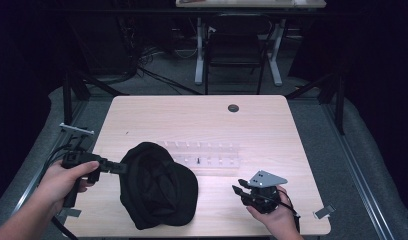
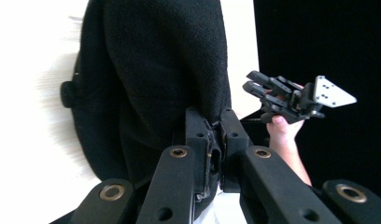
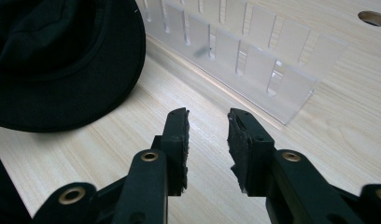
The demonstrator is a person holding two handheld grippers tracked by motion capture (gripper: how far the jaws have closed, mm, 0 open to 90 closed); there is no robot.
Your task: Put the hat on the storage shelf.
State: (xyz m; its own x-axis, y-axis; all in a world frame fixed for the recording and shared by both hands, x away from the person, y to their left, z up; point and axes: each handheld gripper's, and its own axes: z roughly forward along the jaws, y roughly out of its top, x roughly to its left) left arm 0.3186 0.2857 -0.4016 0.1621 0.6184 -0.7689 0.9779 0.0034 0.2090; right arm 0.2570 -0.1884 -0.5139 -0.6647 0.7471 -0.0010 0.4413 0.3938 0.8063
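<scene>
Black hat (image 1: 159,187) lies at the table's (image 1: 202,117) six o'clock edge, its nine o'clock brim pinched in the left gripper's (image 1: 121,167) closed jaws; right gripper (image 3: 207,140) stands part-open, empty.

One black hat (image 1: 158,186) and one clear plastic rack (image 1: 204,154) are lying on the one counter (image 1: 202,117). Two tongs are showing, the left tongs (image 1: 123,167) and the right tongs (image 1: 240,190).
</scene>
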